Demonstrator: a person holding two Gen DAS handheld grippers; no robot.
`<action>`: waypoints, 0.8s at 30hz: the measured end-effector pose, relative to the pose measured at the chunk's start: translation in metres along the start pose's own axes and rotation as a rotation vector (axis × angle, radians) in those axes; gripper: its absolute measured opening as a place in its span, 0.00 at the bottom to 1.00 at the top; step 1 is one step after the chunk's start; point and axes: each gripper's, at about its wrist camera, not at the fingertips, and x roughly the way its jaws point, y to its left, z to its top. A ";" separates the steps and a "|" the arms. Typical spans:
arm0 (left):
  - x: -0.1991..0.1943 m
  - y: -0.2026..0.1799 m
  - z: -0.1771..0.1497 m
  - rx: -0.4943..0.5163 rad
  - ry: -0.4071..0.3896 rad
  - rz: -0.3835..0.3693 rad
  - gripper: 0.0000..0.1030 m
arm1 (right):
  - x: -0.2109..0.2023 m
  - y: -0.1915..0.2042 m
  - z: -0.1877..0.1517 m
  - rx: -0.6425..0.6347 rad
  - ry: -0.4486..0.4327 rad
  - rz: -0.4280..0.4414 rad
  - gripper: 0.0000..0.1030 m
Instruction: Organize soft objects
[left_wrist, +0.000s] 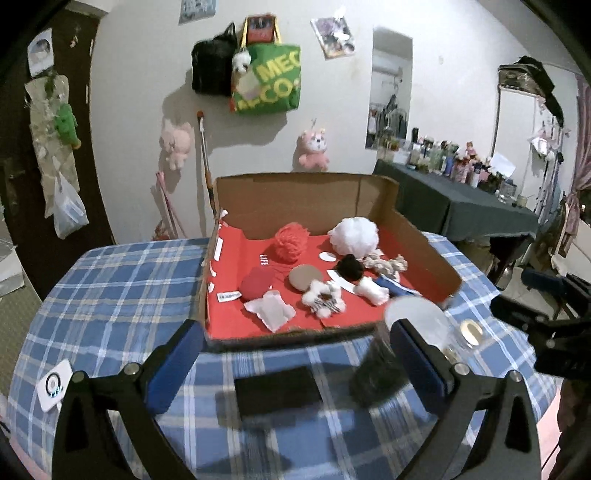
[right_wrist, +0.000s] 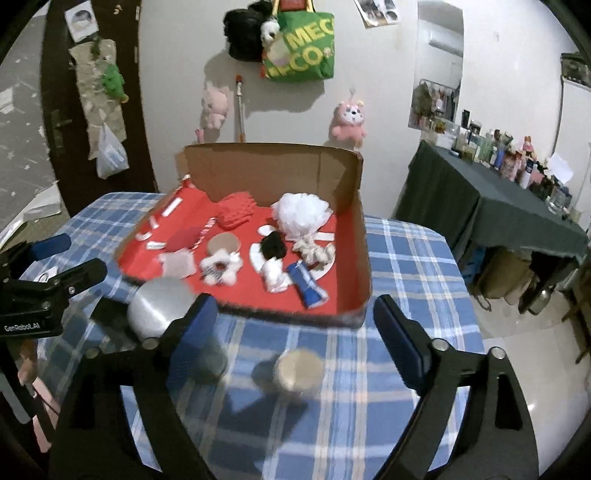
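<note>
Your left claw (left_wrist: 295, 354) stands wide with nothing between its blue pads, hovering over the checked cloth of the desk (left_wrist: 110, 295) at the near edge of the box (left_wrist: 306, 199). Your right claw (right_wrist: 295, 321) is wide too and empty, hanging over the cloth in front of the same box, with a small round tin (right_wrist: 298, 371) on the desk just below the gap between its fingers. The soft things all lie inside the box, on its red floor, beyond both claws and apart from them. From the left wrist view you see a red puff (left_wrist: 291, 242) and a white puff (left_wrist: 354, 236) towards the back wall, a red ball (left_wrist: 257, 282) near the left wall, a tan disc (left_wrist: 304, 277) in the middle, and a black pompom (left_wrist: 349, 267) just in front of the white puff. A knotted rope toy (left_wrist: 386, 264) lies beside the pompom on its right. Nearer your claws lie a flat pale pouch (left_wrist: 271, 308), a fluffy white toy (left_wrist: 323, 297), a white bone (left_wrist: 371, 290) and a blue cloth (left_wrist: 393, 286) beside the bone. A blurred silver dome (left_wrist: 417, 319) stands at the box's near right corner, close behind the left claw's right finger. A dark flat slab (left_wrist: 279, 389) rests on the cloth between the left claw's fingers, not touched by them.
</note>
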 end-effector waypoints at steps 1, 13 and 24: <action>-0.005 -0.002 -0.005 -0.002 -0.007 -0.002 1.00 | -0.005 0.003 -0.007 -0.005 -0.007 0.000 0.87; 0.012 -0.019 -0.080 -0.028 0.090 0.016 1.00 | 0.011 0.017 -0.091 0.009 0.064 -0.030 0.87; 0.060 -0.020 -0.123 -0.057 0.271 0.076 1.00 | 0.059 0.009 -0.138 0.073 0.192 -0.044 0.87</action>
